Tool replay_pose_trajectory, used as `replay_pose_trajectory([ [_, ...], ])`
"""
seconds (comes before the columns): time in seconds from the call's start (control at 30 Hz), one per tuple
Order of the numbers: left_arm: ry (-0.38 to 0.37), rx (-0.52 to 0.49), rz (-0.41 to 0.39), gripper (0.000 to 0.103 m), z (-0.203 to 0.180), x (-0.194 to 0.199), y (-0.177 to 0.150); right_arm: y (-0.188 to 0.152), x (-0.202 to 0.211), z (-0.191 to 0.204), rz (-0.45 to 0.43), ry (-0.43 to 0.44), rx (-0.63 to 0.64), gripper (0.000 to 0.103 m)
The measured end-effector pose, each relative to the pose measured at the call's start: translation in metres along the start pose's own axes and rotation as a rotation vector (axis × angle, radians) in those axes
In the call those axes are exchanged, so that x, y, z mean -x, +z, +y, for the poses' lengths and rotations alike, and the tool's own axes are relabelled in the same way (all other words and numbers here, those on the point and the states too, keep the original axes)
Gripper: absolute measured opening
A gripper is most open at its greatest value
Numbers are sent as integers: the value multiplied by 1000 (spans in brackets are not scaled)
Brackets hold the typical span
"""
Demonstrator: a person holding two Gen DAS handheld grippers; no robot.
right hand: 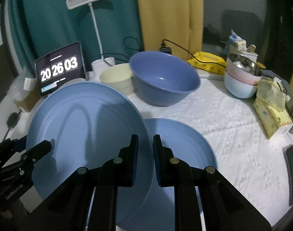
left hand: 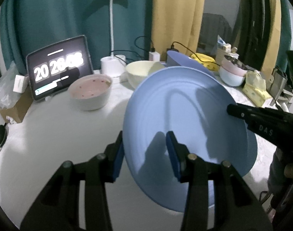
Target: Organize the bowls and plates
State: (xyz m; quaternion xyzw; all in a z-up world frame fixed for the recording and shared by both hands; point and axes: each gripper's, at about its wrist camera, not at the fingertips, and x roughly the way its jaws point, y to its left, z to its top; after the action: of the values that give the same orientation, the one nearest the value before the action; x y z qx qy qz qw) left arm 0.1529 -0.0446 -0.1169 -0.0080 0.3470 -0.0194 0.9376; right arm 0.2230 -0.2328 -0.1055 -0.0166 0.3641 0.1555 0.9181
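The table carries everything. A large blue plate hangs tilted above it, its left rim clamped by the left gripper, its right rim by the right gripper. Just right of that plate, partly beneath it, lies a second blue plate. Behind it stand a blue bowl, a cream bowl and, left, a pink-lined bowl.
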Motion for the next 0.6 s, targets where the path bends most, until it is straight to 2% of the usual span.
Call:
replay_pose_trajectory([
  [0.6,-40,-82,52,43,-57,-33,10,-11,-3,-64,13,-35,-82,17],
])
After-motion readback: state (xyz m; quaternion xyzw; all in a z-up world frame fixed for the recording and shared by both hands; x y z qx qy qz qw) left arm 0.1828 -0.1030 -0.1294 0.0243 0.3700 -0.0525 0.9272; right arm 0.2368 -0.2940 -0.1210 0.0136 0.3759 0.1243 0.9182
